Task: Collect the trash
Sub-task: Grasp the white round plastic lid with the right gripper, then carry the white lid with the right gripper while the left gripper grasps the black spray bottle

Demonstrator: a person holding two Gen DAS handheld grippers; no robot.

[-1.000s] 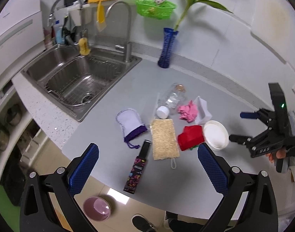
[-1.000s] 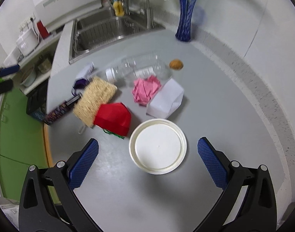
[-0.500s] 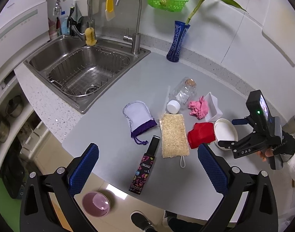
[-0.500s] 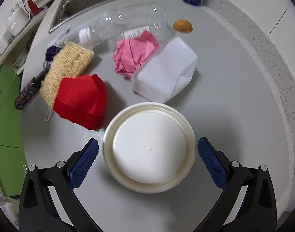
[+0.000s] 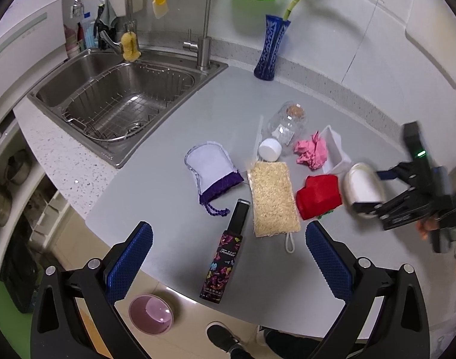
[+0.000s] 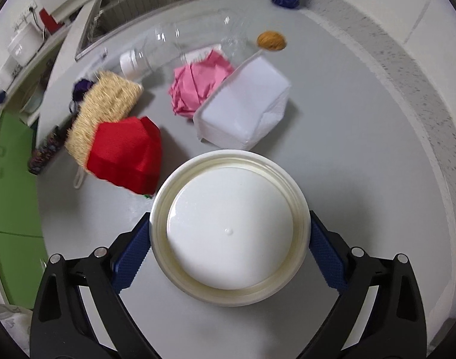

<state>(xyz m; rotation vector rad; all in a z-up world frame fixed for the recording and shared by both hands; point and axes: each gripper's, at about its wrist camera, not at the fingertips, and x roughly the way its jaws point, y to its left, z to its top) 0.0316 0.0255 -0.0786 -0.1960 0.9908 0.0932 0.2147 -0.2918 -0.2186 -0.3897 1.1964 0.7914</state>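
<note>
Right gripper [image 6: 229,246] set down over the white plastic lid [image 6: 229,230], jaws just closing in, a blue pad at each side of the rim; touching or a hair short, hard to tell from the blur. Lid flat on the grey counter [image 6: 362,149] and right between the fingers. Just ahead of the fingertips, a white paper box [image 6: 245,110] on its side; ahead and to the left, a red crumpled wrapper [image 6: 126,154] nearly touching the lid's edge. Farther ahead, pink crumpled paper [image 6: 198,85], then a clear plastic bottle [image 6: 180,51] lying flat, white cap to the left. A straw-coloured scrub pad [image 6: 105,110] beyond the red wrapper on the left.

Left gripper [image 5: 228,249] spread wide and holding nothing, hanging over the near edge of the counter. Directly between and ahead of its fingers, a black printed tube [image 5: 226,251]. Ahead and left, a white pouch with purple hem [image 5: 211,170]. Sink [image 5: 120,98] well off to the front left.
</note>
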